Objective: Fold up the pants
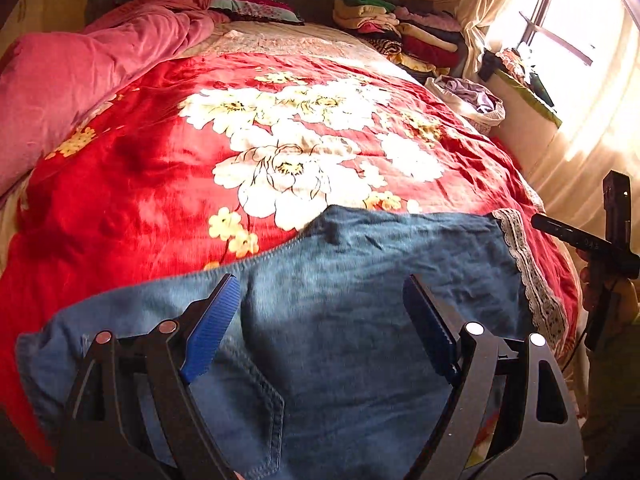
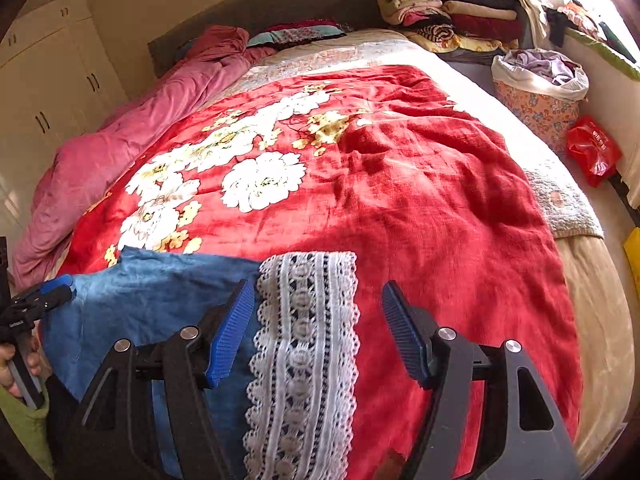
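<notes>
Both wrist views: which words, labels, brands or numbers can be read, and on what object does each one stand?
None can be read with certainty.
Red plastic bag beside the bed: pale print, too blurred.
Black left claw at the right view's edge: small white marking, too small.
Black right claw in the left view: faint marks, unreadable.

We carry two alike grippers: the left gripper (image 1: 320, 328) and right gripper (image 2: 318, 332) each have black angular linkage arms, round silver pivot screws and ribbed blue finger pads (image 2: 232, 332). Behind the left jaws, a green sleeve (image 2: 24, 420) shows beside the black handle, which bears small white lettering.
</notes>
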{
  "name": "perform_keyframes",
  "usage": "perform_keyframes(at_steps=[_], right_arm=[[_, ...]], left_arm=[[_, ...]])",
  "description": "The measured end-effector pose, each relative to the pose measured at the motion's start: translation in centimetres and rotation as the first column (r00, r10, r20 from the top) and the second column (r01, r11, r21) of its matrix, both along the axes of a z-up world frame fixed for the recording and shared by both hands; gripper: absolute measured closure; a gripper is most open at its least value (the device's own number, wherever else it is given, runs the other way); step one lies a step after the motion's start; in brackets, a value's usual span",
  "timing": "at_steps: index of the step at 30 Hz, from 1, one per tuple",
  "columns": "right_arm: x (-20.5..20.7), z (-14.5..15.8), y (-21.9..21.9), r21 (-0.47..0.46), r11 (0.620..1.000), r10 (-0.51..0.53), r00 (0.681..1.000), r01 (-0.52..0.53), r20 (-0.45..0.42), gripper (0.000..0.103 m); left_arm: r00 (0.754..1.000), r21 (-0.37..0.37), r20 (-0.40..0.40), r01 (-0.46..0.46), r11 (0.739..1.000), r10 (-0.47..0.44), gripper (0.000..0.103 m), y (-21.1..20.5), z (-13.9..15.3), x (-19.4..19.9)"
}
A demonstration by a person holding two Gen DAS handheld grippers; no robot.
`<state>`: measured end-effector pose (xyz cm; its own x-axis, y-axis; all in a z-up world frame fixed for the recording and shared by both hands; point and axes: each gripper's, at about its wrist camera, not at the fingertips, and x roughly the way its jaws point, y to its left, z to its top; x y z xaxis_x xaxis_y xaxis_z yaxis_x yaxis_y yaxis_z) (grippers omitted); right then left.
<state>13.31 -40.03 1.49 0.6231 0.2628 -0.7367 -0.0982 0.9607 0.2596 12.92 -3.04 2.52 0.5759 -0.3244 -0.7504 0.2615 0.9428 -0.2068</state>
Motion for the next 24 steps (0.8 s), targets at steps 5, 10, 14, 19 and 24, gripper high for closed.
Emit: perform_keyframes(at_steps=[5,10,14,19,24], right_arm=[[3.3,-2.4,-0.9,0.065,0.997,0.042,0.997,-0.038,-0.057,0.053],[4.3,-4.5,0.0,0.090,0.992,0.095,0.992,-0.087,-0.082,0.061],[3.7,-4.4,0.6,0.097,0.986,0.144,0.988,-0.139,-0.052,0.078],[2.2,-2.8,0.9,0.045,0.986,0.159,0.987,-0.160,0.024,0.083],[1.9,0.0,0.7,0.000,0.987,0.157,0.981,-0.158,0.113,0.085]], left_arm=[[0.999,0.031,-0.031,0.010,0.999,-0.009,0.035,-1.2,-0.8,3.7],[0.995,0.022,-0.098,0.033,0.999,-0.031,0.041,-2.0,-3.1,6.4],[0.988,-0.013,-0.151,0.029,0.999,-0.031,0.041,-2.3,-5.3,7.6],[0.987,-0.081,-0.154,0.030,0.996,-0.042,0.096,-2.5,-5.4,7.2],[0.995,-0.038,-0.092,0.028,0.999,-0.032,0.097,-3.2,-3.4,6.9]])
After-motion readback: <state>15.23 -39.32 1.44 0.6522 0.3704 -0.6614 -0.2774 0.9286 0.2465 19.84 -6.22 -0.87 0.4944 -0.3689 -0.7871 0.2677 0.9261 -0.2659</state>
